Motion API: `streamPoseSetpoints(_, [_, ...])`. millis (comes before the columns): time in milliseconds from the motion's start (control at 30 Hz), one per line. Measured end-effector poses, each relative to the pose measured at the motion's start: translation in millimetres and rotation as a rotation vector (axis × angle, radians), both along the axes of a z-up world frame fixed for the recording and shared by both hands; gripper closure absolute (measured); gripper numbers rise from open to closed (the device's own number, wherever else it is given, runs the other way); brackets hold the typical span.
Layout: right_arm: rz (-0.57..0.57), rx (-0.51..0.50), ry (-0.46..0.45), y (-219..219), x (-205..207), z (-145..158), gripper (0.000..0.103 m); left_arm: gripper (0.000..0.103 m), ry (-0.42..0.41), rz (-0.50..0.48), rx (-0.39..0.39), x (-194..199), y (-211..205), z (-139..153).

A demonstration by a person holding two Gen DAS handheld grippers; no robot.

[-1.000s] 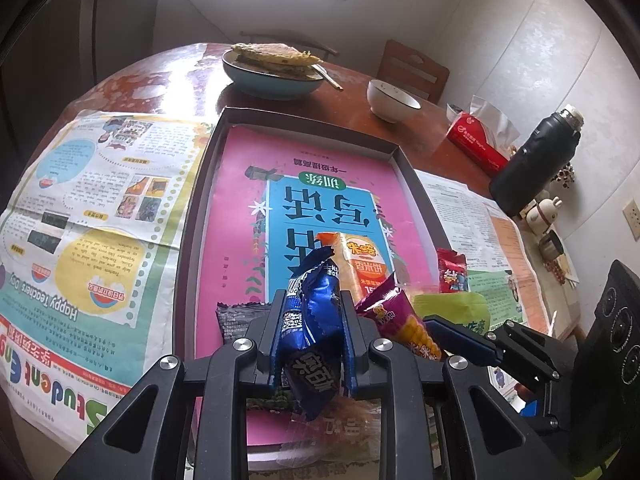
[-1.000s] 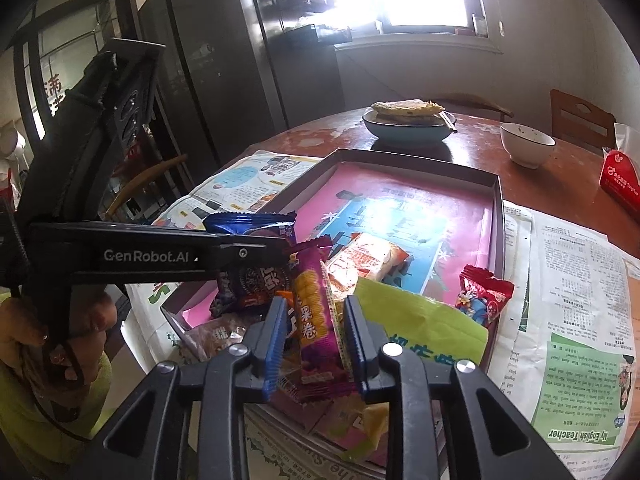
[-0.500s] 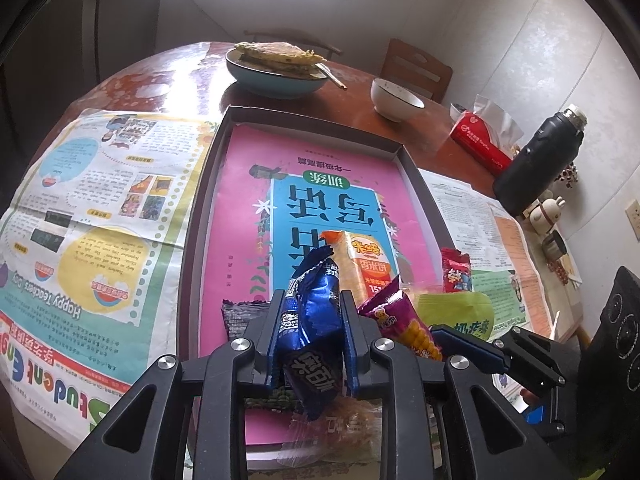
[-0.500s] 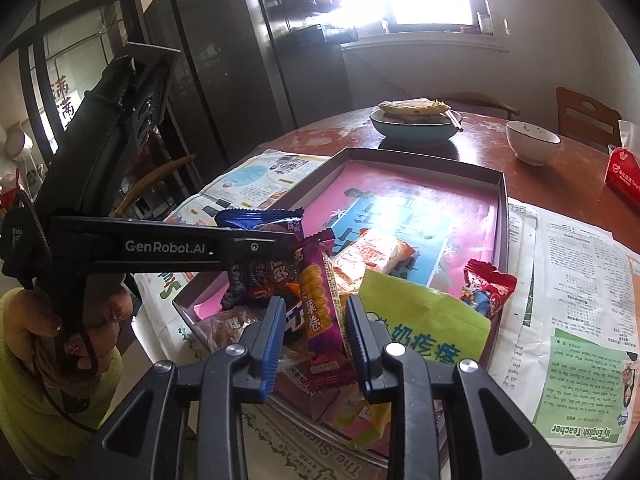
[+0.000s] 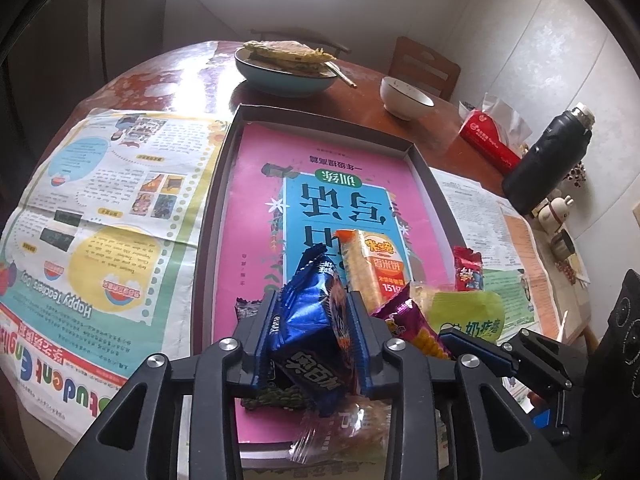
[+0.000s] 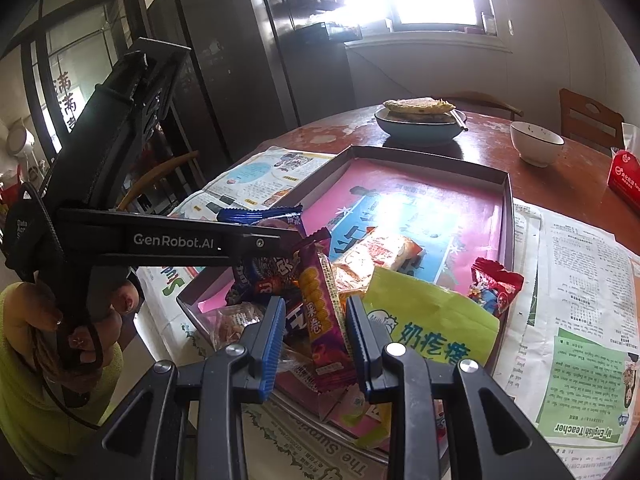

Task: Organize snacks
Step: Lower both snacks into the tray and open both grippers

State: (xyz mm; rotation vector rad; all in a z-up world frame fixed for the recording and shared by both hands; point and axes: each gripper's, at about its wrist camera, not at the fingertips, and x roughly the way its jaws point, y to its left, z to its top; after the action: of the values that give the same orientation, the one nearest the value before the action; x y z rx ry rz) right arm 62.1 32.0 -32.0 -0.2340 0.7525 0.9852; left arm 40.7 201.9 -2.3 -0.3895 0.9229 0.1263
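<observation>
My left gripper (image 5: 310,320) is shut on a blue cookie packet (image 5: 316,336), held above the near end of a shallow dark tray (image 5: 216,200) lined with a pink and blue sheet. My right gripper (image 6: 316,320) is shut on a purple snack packet (image 6: 324,312), held just to the right of the blue one; it also shows in the left wrist view (image 5: 412,320). In the tray lie an orange cracker pack (image 5: 374,268), a green bag (image 6: 428,320), a red candy packet (image 6: 494,284) and several smaller wrapped snacks.
The tray sits on newspapers (image 5: 100,220) on a round wooden table. Beyond it stand a blue dish of flatbread (image 5: 286,68), a white bowl (image 5: 404,98), a red tissue box (image 5: 490,140) and a black flask (image 5: 548,160). Chairs stand behind.
Both grippers have lifted slightly and drawn back with their packets; the purple packet now stands more upright beside the blue one.
</observation>
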Motion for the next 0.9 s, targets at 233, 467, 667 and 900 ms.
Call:
streamPoseSetpoints(233, [-0.003,0.003,0.001,1,0,1,0.071,0.058,0.005,0.003,0.005,-1,0,0])
streamPoseSetpoints(467, [-0.009,0.008,0.008,-2,3,2,0.068,0.048,-0.008,0.005,0.016,-4,1,6])
streamPoseSetpoints(667, [-0.023,0.009,0.002,-4,3,4,0.061,0.039,-0.017,0.005,0.047,-7,-2,12])
streamPoseSetpoints(900, [-0.049,0.015,-0.013,-8,3,9,0.052,0.035,-0.043,0.009,0.070,-13,-6,24])
